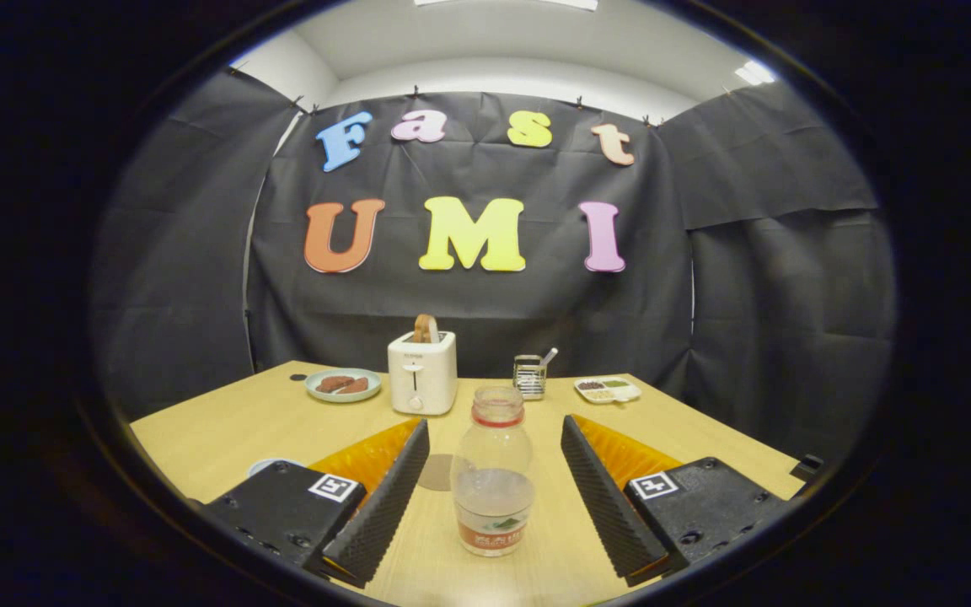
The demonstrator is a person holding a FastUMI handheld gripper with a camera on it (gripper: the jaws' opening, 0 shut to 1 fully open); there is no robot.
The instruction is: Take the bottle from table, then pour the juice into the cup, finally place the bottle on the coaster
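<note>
A clear plastic bottle [492, 472] stands upright on the wooden table [233, 421], uncapped, with a red neck ring, a label at its base and clear liquid in its lower half. My gripper [496, 428] is open, and the bottle stands between the two fingers [384, 497] with a gap on each side. A brown round coaster [437, 472] lies flat just left of the bottle, partly hidden by the left finger. A pale blue rim [270, 464], perhaps the cup, peeks out beyond the left finger's base.
Beyond the bottle stand a white toaster [422, 375] holding a slice of bread, a green plate [342, 384] with brown food, a small metal holder [529, 376] and a white dish [608, 389]. The black cloth wall closes off the table's far side.
</note>
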